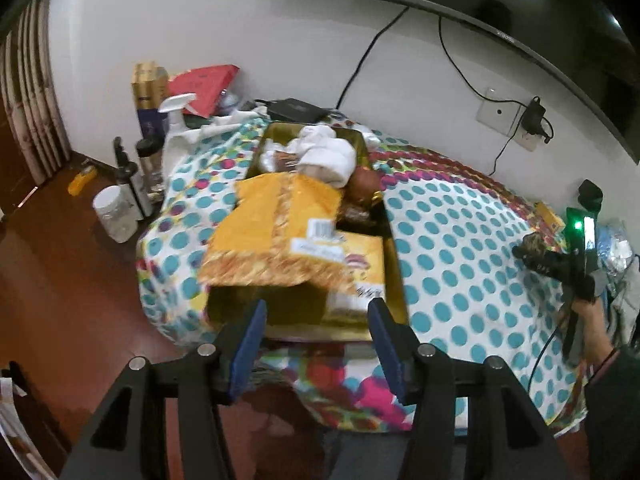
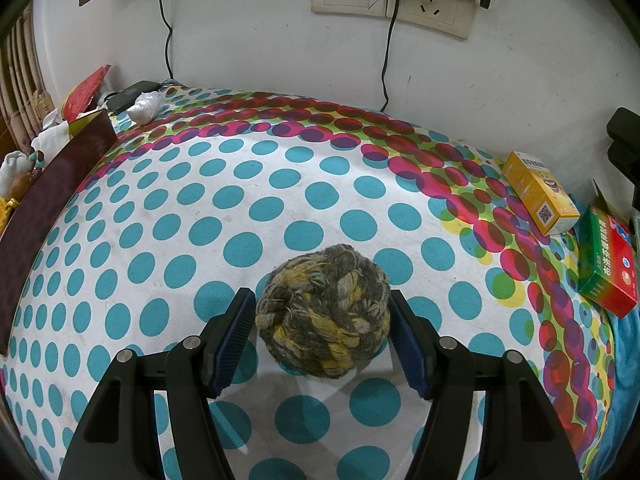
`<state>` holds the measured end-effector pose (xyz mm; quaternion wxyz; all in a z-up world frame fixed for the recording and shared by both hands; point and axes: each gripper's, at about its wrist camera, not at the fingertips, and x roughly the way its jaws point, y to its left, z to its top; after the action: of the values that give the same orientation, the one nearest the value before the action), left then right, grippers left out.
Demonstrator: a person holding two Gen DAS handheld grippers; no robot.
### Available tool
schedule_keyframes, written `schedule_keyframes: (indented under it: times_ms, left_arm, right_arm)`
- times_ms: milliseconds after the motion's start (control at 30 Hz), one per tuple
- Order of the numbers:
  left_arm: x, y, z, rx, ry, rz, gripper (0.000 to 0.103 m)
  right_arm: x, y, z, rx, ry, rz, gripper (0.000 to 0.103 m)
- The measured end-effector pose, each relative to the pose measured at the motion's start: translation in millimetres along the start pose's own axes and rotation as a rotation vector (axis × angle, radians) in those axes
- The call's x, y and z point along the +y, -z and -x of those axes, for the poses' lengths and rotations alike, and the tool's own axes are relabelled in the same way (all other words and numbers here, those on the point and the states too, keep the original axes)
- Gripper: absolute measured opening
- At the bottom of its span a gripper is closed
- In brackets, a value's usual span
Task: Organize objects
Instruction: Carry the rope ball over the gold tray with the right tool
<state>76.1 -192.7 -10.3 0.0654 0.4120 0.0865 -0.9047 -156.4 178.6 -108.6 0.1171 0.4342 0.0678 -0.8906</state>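
A rope ball [image 2: 324, 312] of grey and yellow cord sits between the blue pads of my right gripper [image 2: 320, 294], which is shut on it just above the dotted tablecloth [image 2: 280, 184]. The left wrist view shows that gripper [image 1: 536, 248] and the ball at the far right, held by a hand. My left gripper [image 1: 318, 304] stands open with nothing between its fingers, in front of a gold box [image 1: 396, 264]. A yellow packet [image 1: 280, 232], white cloths [image 1: 328, 156] and a brown round object [image 1: 362, 182] lie in the box.
Dark bottles [image 1: 132, 184], a clear jar [image 1: 114, 212], a spray bottle [image 1: 176, 120] and a red box [image 1: 204, 88] crowd the table's left end. A yellow carton [image 2: 538, 196] and a green-red carton [image 2: 610, 268] lie at the right edge. Cables hang from wall sockets [image 2: 432, 4].
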Motion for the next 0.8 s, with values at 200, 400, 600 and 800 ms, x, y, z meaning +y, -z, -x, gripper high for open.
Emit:
schedule_keyframes:
  times_ms: [200, 400, 600, 800]
  left_arm:
    - [12.3, 13.1, 6.6, 0.038, 0.015, 0.002, 0.054]
    - [20.0, 21.9, 8.2, 0.037, 0.013, -0.006, 0.055]
    - [19.5, 32.7, 6.0, 0.051, 0.019, -0.025, 0.055]
    - [10.9, 33.6, 12.0, 0.052, -0.025, -0.079, 0.055]
  right_arm:
    - [10.7, 1.0, 7.5, 0.035, 0.030, -0.063, 0.049]
    - [48.3, -0.3, 36.3, 0.022, 0.007, -0.004, 0.049]
    - [120.2, -6.6, 73.8, -0.041, -0.079, 0.122, 0.049]
    - [196.6, -7.4, 106.4, -0.064, -0.181, 0.242, 0.049]
